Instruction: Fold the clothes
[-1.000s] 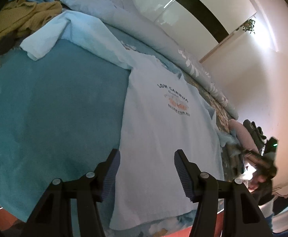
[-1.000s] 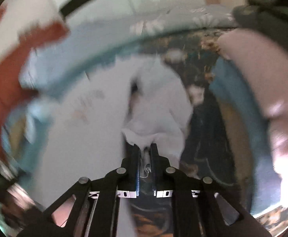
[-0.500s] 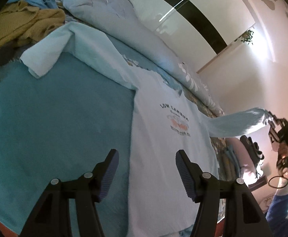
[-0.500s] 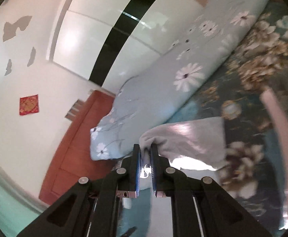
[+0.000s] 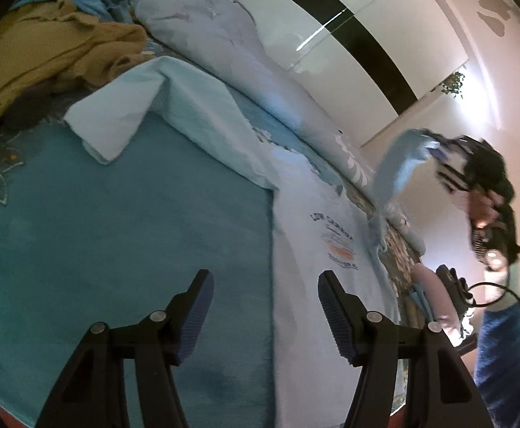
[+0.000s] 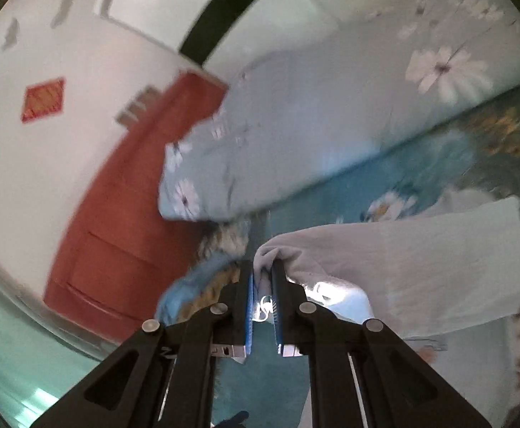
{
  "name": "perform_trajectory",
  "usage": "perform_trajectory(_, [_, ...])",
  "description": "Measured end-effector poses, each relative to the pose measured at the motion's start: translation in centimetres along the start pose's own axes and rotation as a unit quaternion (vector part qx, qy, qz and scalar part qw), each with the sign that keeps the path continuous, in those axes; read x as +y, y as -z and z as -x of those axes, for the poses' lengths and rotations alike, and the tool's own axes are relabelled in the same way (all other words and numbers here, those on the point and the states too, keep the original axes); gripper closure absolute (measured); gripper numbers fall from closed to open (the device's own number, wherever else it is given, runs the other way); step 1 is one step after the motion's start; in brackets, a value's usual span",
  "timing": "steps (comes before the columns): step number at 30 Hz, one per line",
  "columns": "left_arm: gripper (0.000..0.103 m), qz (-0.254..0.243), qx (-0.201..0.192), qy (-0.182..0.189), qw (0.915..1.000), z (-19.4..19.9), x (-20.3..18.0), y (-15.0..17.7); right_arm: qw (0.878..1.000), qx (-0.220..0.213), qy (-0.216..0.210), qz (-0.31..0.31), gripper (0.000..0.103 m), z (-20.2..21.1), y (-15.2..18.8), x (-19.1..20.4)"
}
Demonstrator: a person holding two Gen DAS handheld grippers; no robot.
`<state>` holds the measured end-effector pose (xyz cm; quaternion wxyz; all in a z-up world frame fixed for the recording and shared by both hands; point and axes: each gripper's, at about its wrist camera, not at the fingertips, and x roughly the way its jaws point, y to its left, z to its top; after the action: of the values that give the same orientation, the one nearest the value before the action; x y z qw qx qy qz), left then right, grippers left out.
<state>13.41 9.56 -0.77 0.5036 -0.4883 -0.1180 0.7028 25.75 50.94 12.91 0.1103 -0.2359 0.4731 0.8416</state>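
Since half a second earlier, you had carried the sleeve (image 5: 398, 164) higher and further over the shirt, so it hung up in the air from your right gripper (image 6: 263, 278) rather than stretching out level. Your right gripper was clamped on that sleeve's bunched end, the cloth pinched between its blue pads (image 6: 249, 299) and draping off to its right. Your left gripper (image 5: 263, 306) was spread wide with nothing between its fingers, hovering above the bed. Ahead of it, and partly under its right finger, the pale blue T-shirt (image 5: 317, 256) lay flat on the teal bedspread (image 5: 117, 235), printed chest facing up. Its other sleeve (image 5: 135, 107) stretched away to the far left of that gripper. Beyond that sleeve sat a mustard garment (image 5: 46, 53), and a floral duvet (image 5: 224, 35) ran along the far side of the shirt.
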Motion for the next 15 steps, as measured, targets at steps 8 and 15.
perform_trajectory(8, [0.037,0.023,0.006,-0.017,0.9996,0.3,2.8,0.0,0.990,0.121,0.079,0.003,0.093,-15.5,3.5,-3.2])
perform_trajectory(15, [0.037,0.036,0.001,-0.036,0.9987,0.7,4.6,-0.7,0.983,0.148,0.101,0.031,0.090,-19.9,5.0,-3.4])
